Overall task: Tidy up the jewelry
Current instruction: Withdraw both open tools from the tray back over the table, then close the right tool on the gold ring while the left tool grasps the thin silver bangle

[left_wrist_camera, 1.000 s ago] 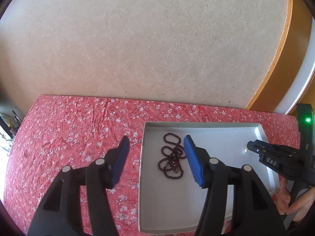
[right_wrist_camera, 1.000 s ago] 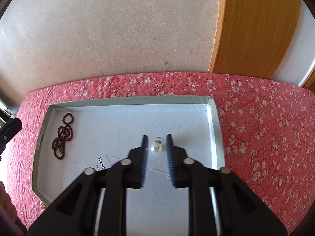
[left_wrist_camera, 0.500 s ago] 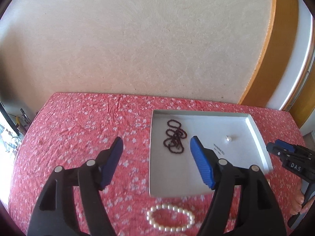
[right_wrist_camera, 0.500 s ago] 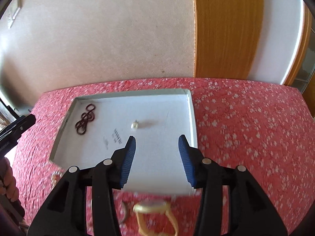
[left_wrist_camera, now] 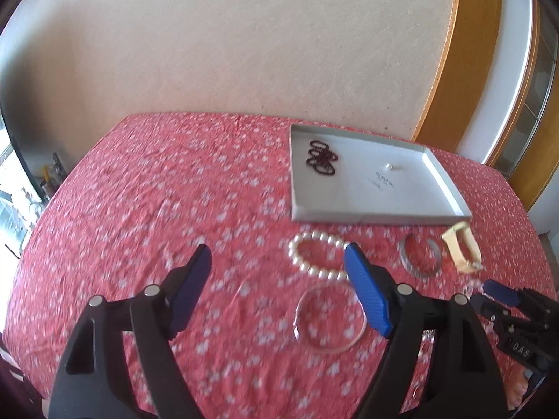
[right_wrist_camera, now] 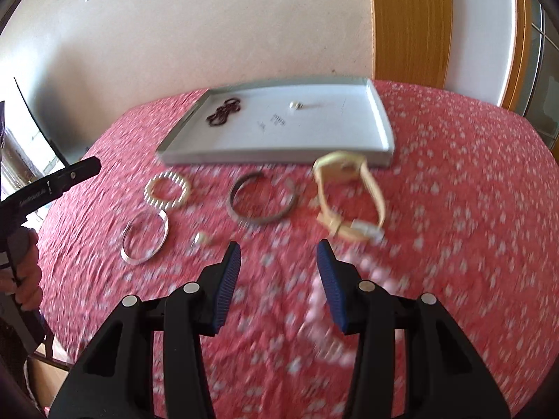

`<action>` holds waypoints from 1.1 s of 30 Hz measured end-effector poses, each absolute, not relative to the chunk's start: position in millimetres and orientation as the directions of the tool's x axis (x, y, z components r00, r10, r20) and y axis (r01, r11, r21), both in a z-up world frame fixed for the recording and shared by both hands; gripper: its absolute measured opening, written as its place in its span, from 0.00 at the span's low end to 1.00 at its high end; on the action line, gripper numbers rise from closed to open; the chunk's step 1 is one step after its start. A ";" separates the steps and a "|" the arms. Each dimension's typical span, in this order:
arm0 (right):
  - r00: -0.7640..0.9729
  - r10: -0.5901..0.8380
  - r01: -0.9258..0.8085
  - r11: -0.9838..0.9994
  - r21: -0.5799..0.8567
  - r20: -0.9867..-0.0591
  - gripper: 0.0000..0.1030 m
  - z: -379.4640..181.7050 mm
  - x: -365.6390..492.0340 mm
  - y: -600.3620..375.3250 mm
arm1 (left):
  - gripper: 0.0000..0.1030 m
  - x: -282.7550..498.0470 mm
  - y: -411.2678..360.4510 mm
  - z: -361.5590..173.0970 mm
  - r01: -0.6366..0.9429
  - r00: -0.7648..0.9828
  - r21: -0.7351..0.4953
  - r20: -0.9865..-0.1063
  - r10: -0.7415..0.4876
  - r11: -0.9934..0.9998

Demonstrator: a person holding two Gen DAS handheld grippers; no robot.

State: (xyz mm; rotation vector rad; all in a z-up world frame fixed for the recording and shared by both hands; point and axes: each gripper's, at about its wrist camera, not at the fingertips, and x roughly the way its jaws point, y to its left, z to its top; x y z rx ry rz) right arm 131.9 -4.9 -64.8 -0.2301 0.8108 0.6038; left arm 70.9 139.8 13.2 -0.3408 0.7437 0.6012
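**Loose jewelry waits in front of the tray, both tools spread and empty**

Left wrist view: the left tool hangs above the red-clothed bench, blue fingers wide apart, gripping nothing. In front of the white tray lie a pearl bracelet, a thin clear bangle, a grey cuff and a cream watch. Inside the tray sit a dark bead strand and a small pale piece. The pearls look limp and likely to roll; pinching across two or three beads should hold. The clear bangle seems light, stiff and slick, so its rim is the place to grip.

Right wrist view: the right tool is likewise released, poised over the cloth short of the cuff and watch. The cuff looks rigid; take it across the band, away from its open gap. The watch strap looks soft and forgiving. A blurred pale string lies beneath the right finger. A tiny piece near the bangle may slip out.
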 end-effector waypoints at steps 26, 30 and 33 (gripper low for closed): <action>0.625 0.410 -0.637 0.760 -0.129 -0.664 0.37 -123.7 25.1 26.0 | 0.81 -26.3 98.3 -15.4 -0.647 0.553 -0.049 -0.718 0.423 0.761; 0.625 0.421 -0.642 0.757 -0.126 -0.657 0.31 -123.7 23.6 25.8 | 0.81 -23.6 97.0 -18.2 -0.642 0.552 -0.049 -0.723 0.417 0.765; 0.622 0.433 -0.648 0.752 -0.118 -0.653 0.24 -123.5 22.9 25.3 | 0.81 -20.0 96.1 -20.5 -0.637 0.553 -0.050 -0.725 0.410 0.769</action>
